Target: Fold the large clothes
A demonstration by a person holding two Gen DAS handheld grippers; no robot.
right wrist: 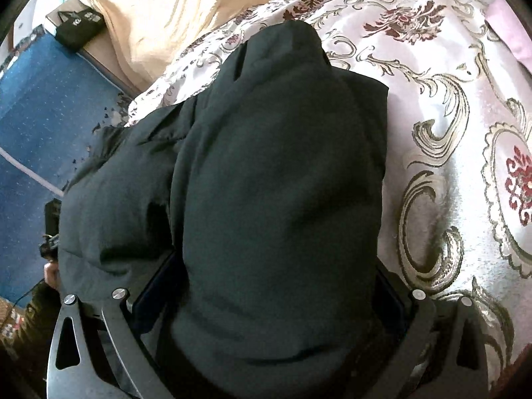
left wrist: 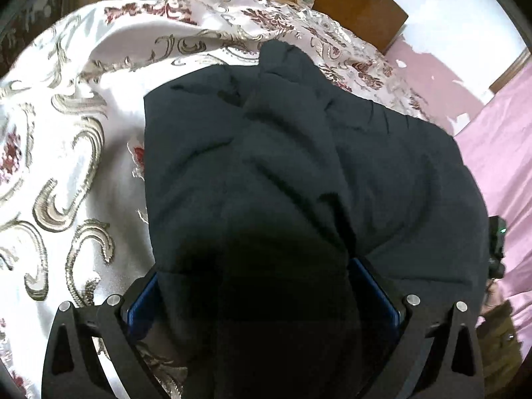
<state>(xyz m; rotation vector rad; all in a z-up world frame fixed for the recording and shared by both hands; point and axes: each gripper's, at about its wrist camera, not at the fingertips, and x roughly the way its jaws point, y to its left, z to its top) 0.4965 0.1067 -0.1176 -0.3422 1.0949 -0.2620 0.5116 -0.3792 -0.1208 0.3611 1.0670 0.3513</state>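
A large dark padded garment (left wrist: 299,173) lies on a bed with a floral satin cover (left wrist: 66,106). My left gripper (left wrist: 262,286) has thick folds of the garment between its blue-padded fingers (left wrist: 375,286); the fingertips are buried in cloth. In the right wrist view the same dark garment (right wrist: 282,166) fills the middle, and my right gripper (right wrist: 276,286) has a thick bundle of it between its fingers (right wrist: 156,282). The other gripper shows at the frame edge in each view: the right one (left wrist: 497,249) and the left one (right wrist: 50,232).
A cream pillow (right wrist: 159,16) lies at the head of the bed. A pink sheet (left wrist: 498,166) borders the cover. A wooden board (left wrist: 359,6) stands beyond the bed. A blue floor mat (right wrist: 43,116) and a black bag (right wrist: 78,28) lie beside the bed.
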